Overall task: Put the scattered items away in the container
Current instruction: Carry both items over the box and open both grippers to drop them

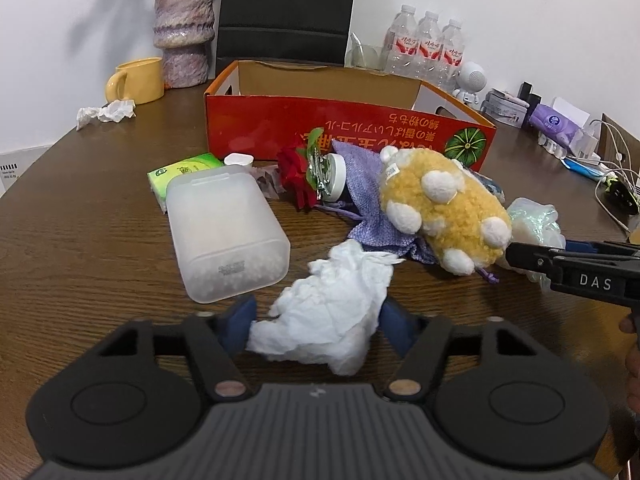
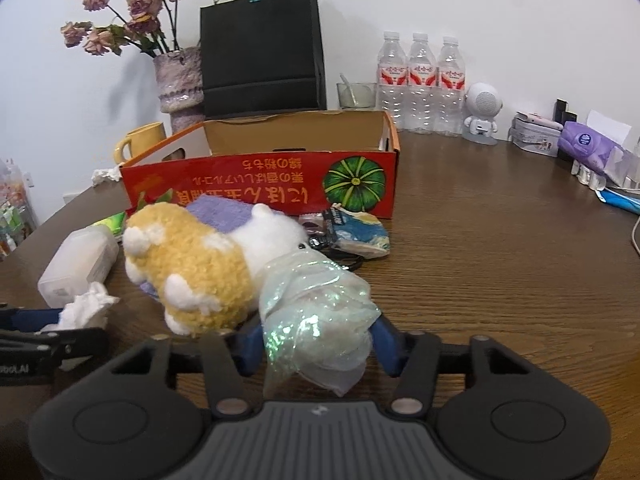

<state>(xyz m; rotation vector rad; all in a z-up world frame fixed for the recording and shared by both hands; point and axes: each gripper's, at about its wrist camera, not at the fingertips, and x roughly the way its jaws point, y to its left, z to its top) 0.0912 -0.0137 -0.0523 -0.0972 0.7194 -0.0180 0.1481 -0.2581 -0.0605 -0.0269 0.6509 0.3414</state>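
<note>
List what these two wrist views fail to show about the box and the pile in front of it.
- Floor of the orange box: hidden by its front wall in both views.
- Items under the plush toy: covered in both views.
- White-capped jar: its label hidden by the red rose, left view.
- Left gripper fingertips: buried in the crumpled tissue.

Both views are taken low over the desk [image 1: 80,240], right behind the jaws, aimed at the orange box [image 1: 348,120] by the far wall. The plush toy [image 2: 192,272] and box [image 2: 260,180] are shared, seen close from either side.
</note>
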